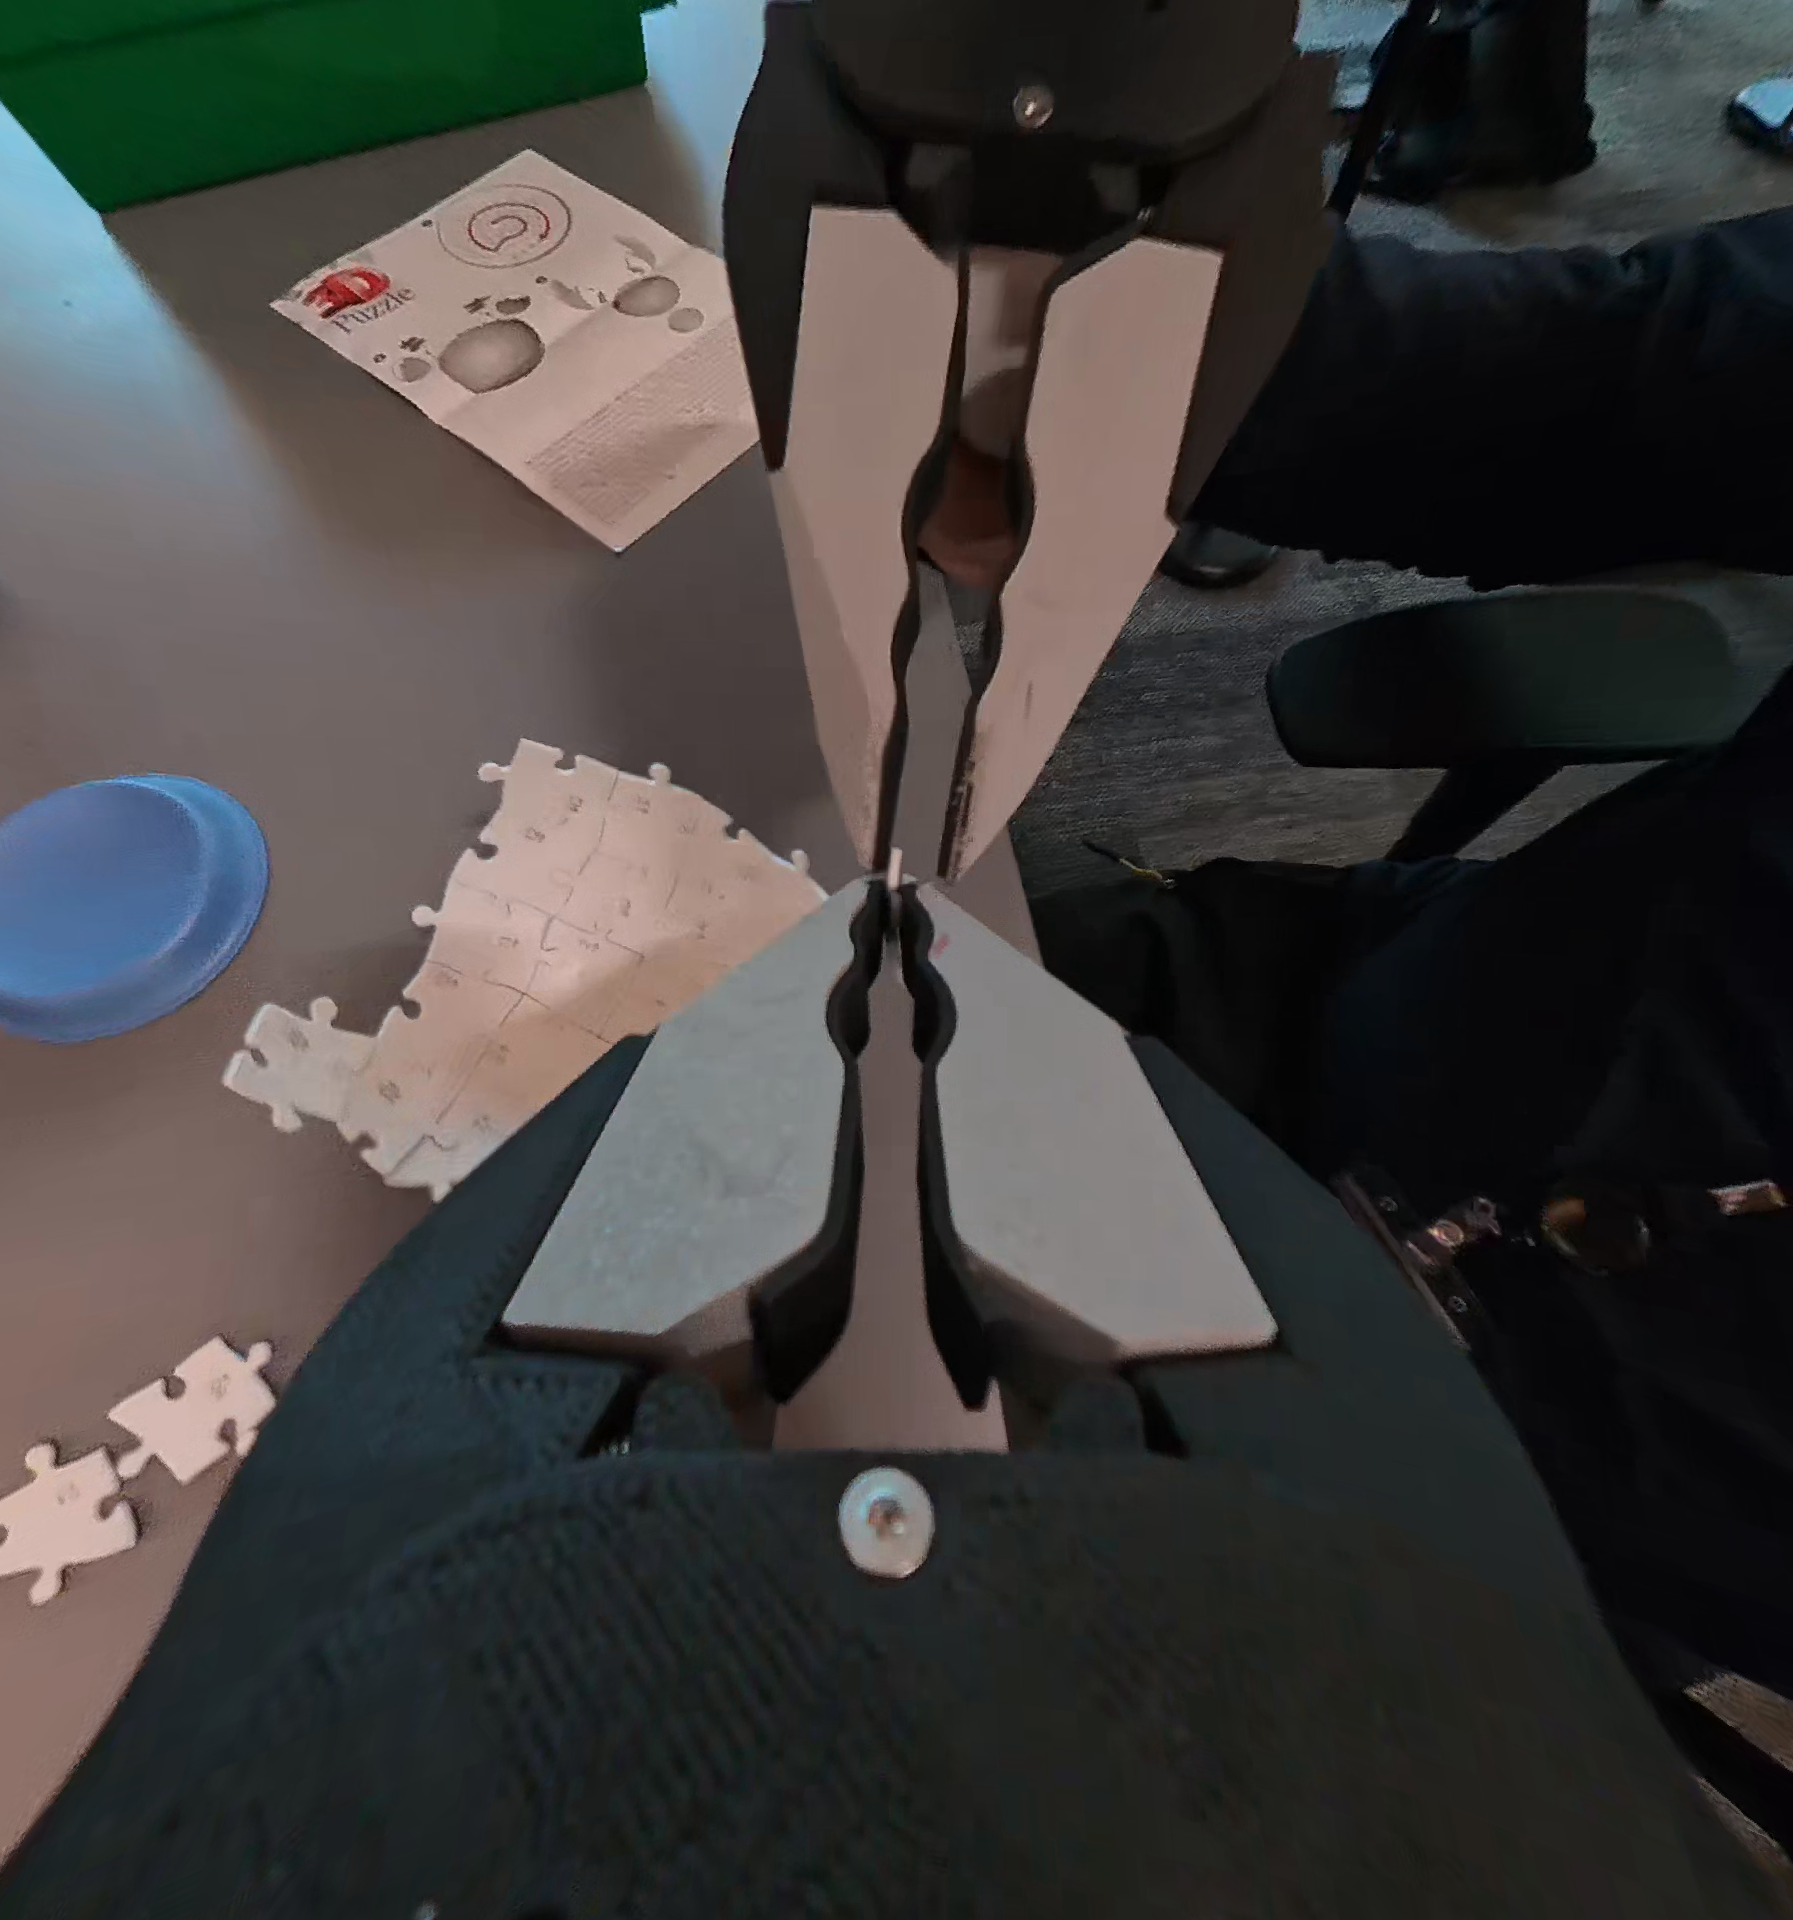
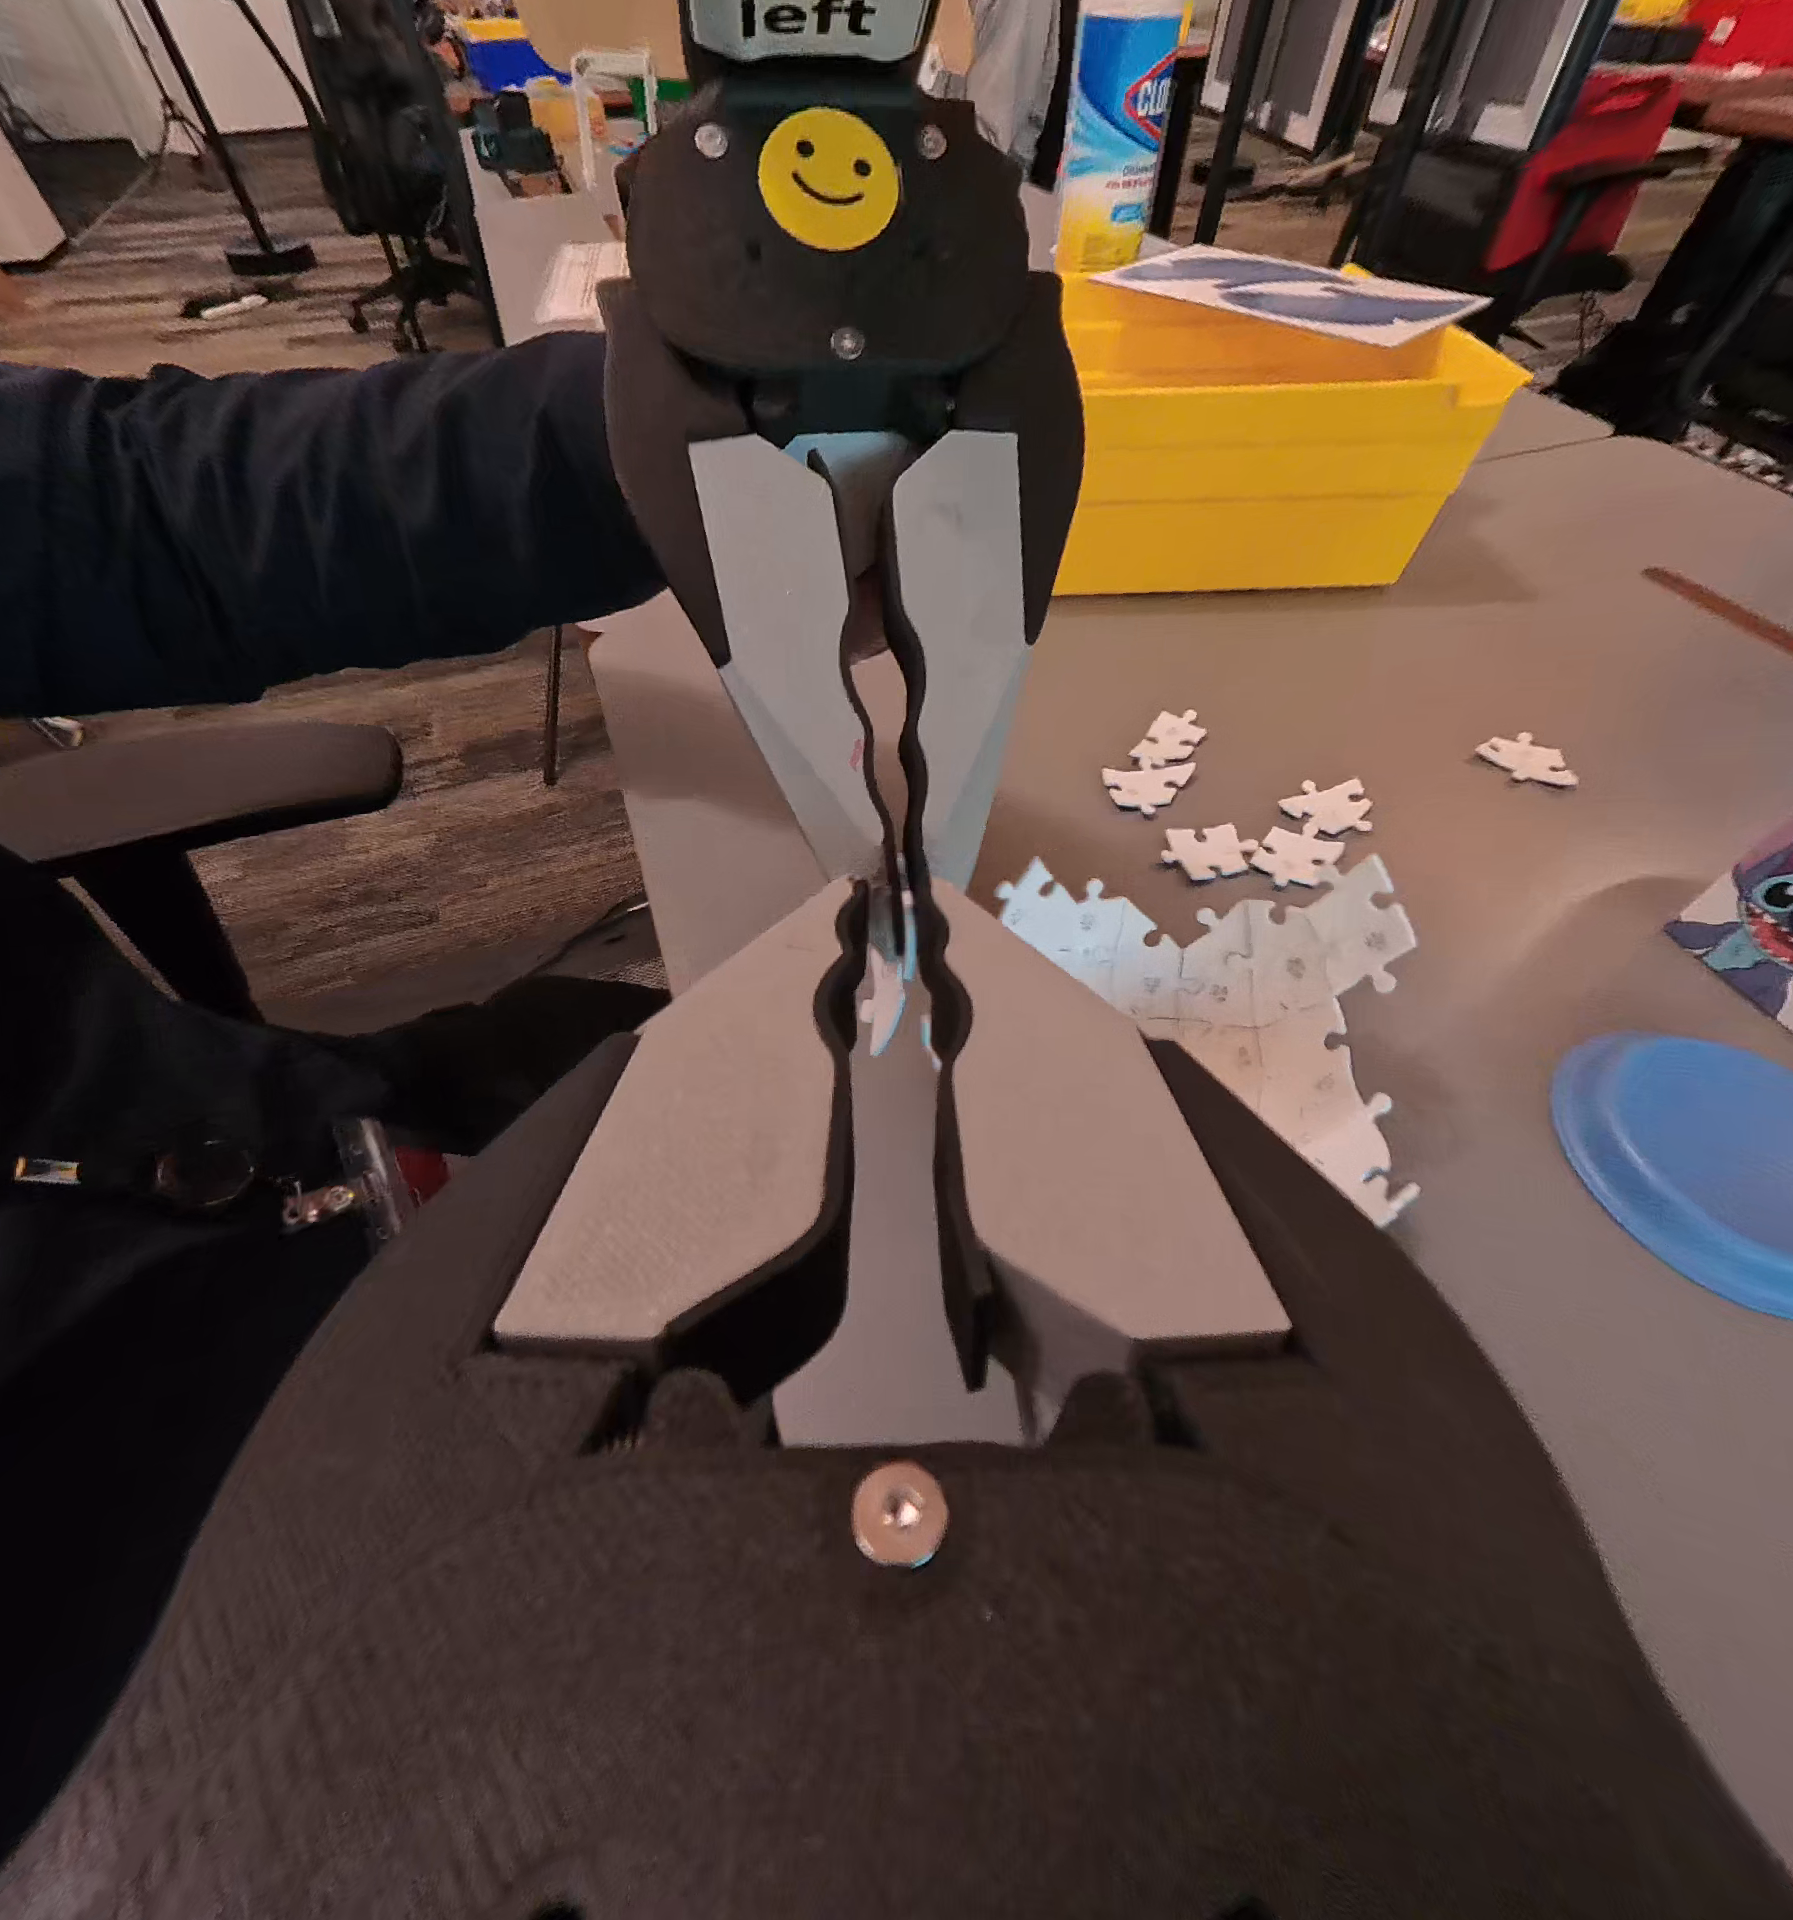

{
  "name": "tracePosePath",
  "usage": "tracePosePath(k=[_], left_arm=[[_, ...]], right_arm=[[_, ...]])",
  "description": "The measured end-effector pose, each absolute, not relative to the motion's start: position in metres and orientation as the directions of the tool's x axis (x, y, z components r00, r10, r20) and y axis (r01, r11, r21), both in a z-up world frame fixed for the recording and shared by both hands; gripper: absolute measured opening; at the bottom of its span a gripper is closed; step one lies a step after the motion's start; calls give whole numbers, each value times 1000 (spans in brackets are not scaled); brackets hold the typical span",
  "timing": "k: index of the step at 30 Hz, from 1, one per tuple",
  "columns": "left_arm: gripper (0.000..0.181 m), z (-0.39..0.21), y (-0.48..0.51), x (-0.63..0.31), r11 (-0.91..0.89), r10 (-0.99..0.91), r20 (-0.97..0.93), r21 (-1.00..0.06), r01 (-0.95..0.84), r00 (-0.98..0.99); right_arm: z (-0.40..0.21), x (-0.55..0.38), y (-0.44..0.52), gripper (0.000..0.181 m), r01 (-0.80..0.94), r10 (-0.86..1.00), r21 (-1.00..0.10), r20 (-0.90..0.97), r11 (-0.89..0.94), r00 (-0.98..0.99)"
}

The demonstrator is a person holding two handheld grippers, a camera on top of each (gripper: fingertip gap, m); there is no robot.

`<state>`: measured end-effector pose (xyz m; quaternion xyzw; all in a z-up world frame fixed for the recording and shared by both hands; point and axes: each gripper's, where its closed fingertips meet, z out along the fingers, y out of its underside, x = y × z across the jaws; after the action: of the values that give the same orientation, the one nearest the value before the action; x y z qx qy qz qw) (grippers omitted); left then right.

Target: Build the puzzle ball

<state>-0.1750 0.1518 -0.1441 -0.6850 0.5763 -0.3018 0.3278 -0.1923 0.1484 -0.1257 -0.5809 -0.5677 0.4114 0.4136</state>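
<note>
Left gripper (image 1: 890,902) and right gripper (image 2: 897,914) are meeting tip to tip above the table edge (image 2: 663,831), both pinching narrow on one small piece (image 2: 887,987). Joined sheet (image 2: 1256,997) is lying flat, loose pieces (image 2: 1224,821) beside. Risk, I'd say: piece slipping or dropping to the floor while the grip is being swapped.

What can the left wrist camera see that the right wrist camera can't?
Only the left wrist view shows the instruction sheet and green box. Only the right wrist view shows the yellow bin and the cartoon picture. Both show the two hand-held grippers meeting tip to tip, the joined puzzle sheet and the blue dish.
</note>
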Motion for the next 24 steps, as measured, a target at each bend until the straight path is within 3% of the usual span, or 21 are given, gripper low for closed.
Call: tracePosePath(k=[24], left_arm=[[0, -151, 210, -198, -168, -985, 124, -855, -490, 122]], right_arm=[[-134, -218, 210, 0, 301, 984, -948, -139, -100, -111]])
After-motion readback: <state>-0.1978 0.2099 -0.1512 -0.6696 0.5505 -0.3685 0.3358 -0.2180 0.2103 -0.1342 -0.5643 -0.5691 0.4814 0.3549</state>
